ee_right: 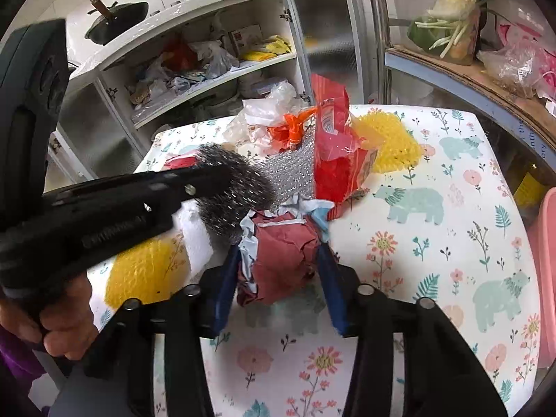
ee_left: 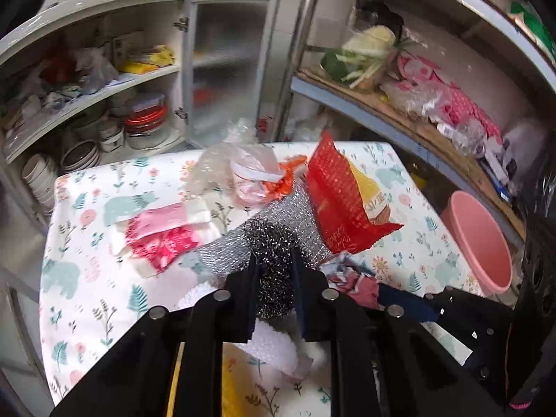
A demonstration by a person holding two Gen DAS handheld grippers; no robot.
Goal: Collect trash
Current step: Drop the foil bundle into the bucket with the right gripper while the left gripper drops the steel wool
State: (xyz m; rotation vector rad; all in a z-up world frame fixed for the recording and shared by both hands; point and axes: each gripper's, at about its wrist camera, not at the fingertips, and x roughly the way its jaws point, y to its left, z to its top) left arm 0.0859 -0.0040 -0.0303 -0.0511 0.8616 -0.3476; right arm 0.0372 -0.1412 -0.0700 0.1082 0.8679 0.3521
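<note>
Nearest, left gripper (ee_left: 274, 271) clamped tight on the steel wool scourer (ee_left: 269, 243), pads pressed into the dark wiry ball from both sides. Seen side-on from the right wrist view too: scourer (ee_right: 236, 187) bulging out past the black arm, a hand (ee_right: 52, 326) wrapped round the handle at lower left. White pad (ee_left: 274, 344) lying just under the left gripper, yellow pad (ee_right: 146, 271) beside it on the tablecloth (ee_right: 434, 243).

Right gripper (ee_right: 278, 264) closed round the crumpled paper wad (ee_right: 285, 257), blue pads touching its maroon and pale-blue folds on either side, wad resting on the table. Same wad (ee_left: 351, 278) peeking out just right of the left gripper.

Just beyond, silver mesh cloth (ee_left: 278, 215) spread flat, touching the scourer. Red wrapper (ee_left: 340, 201) standing tilted on its far edge, yellow mesh scrubber (ee_right: 392, 142) behind it. To the left, pink and white packets (ee_left: 163, 232) lying flat. Further back, clear plastic bag (ee_left: 243, 166) heaped up, orange scrap (ee_right: 295, 128) knotted against it.

Off the right table edge, pink bin (ee_left: 483, 239). At the back, white cupboard (ee_left: 104, 80) with door ajar, bowls stacked inside; shelf (ee_left: 417, 118) at right loaded with vegetables and bags.
</note>
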